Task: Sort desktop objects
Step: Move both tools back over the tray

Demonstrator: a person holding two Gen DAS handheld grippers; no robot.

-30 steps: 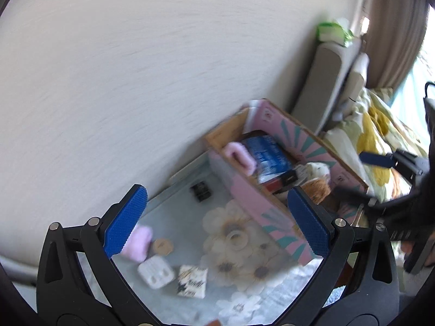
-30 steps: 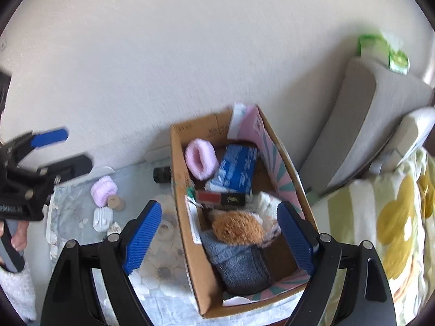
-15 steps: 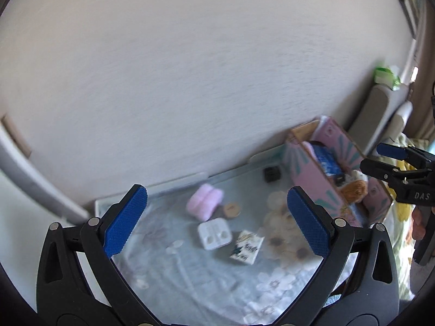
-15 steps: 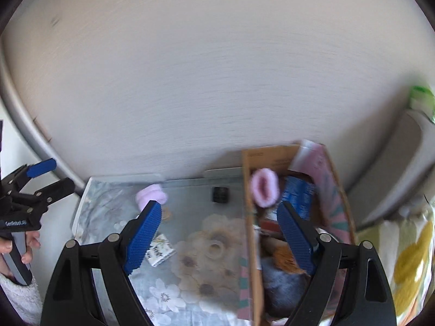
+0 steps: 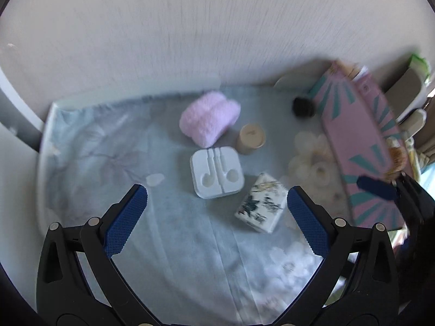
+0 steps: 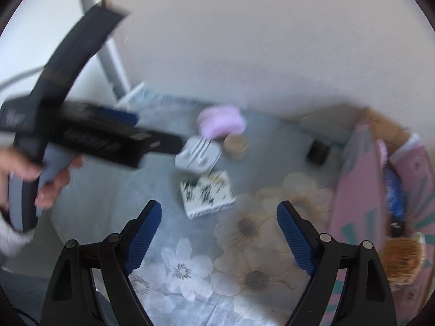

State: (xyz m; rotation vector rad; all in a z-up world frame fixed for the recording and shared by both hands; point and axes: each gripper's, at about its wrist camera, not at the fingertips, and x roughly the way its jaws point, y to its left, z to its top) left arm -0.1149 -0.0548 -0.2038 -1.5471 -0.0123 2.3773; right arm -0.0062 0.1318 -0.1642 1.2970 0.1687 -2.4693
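Note:
On the floral tablecloth [image 5: 141, 163] lie a white earphone case [image 5: 216, 172], a fluffy pink roll [image 5: 209, 118], a small tan cylinder [image 5: 251, 138], a patterned white box [image 5: 261, 202] and a small black object [image 5: 303, 106]. My left gripper [image 5: 217, 217] is open and empty, just in front of the earphone case. My right gripper [image 6: 218, 231] is open and empty, just in front of the patterned box [image 6: 208, 194]. The earphone case [image 6: 197, 154] and pink roll [image 6: 221, 121] lie beyond it. The left gripper [image 6: 81, 133] shows blurred at the left of the right wrist view.
A pink cardboard box [image 5: 359, 146] with several items stands at the table's right side, also in the right wrist view [image 6: 361, 190]. A wall runs behind the table. A clear tape roll [image 5: 320, 169] lies on the flower print beside the box.
Both grippers have swung left, away from the pink box, and dropped closer to the tabletop. The loose objects now sit near and central. Both stay open.

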